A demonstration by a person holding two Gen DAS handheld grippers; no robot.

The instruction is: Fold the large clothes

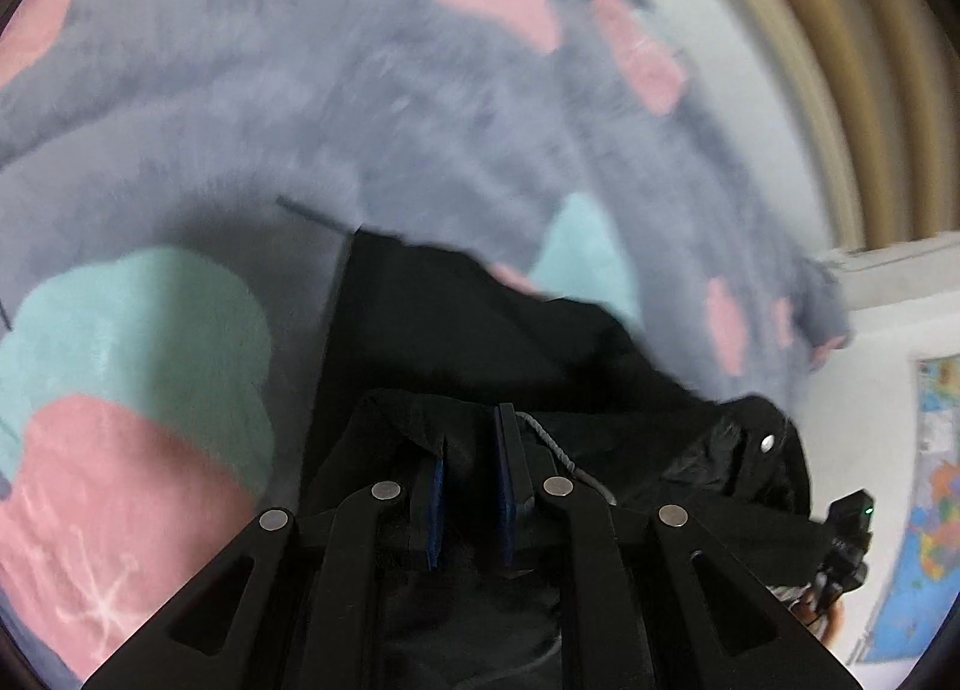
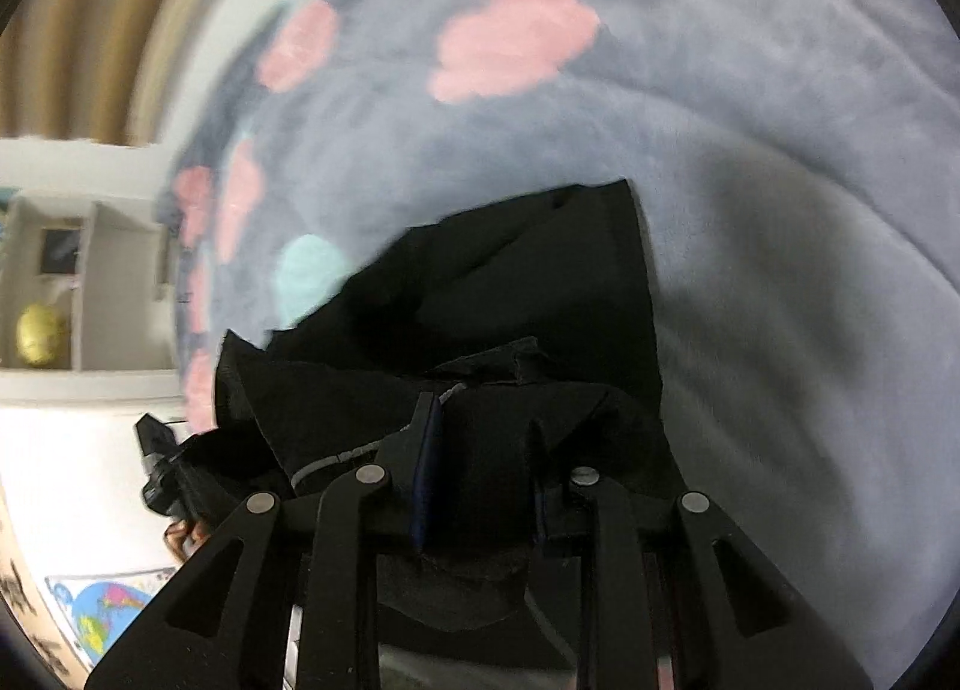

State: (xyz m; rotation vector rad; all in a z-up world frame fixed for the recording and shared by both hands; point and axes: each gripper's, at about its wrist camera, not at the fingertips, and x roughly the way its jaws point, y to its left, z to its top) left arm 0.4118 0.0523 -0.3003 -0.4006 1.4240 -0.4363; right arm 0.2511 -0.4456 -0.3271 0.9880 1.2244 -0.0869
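Observation:
A large black garment [image 1: 480, 318] hangs from both grippers, and its far part lies on a grey blanket [image 1: 372, 108] with pink and teal cloud shapes. My left gripper [image 1: 474, 438] is shut on a bunched edge of the cloth, beside a grey drawstring cord [image 1: 543, 435]. A metal snap [image 1: 767, 442] shows on the fabric to the right. In the right wrist view, my right gripper [image 2: 480, 420] is shut on another fold of the black garment [image 2: 528, 270], with cloth filling the gap between its blue pads [image 2: 423, 468]. Each view shows the other gripper at its edge, held in a hand.
The blanket [image 2: 750, 210] fills most of both views. Beige curtains [image 1: 840, 60] hang beyond its far edge. A white shelf unit [image 2: 90, 246] holds a gold round object [image 2: 39, 333]. A world map poster [image 1: 924, 510] lies on the white surface beside the blanket.

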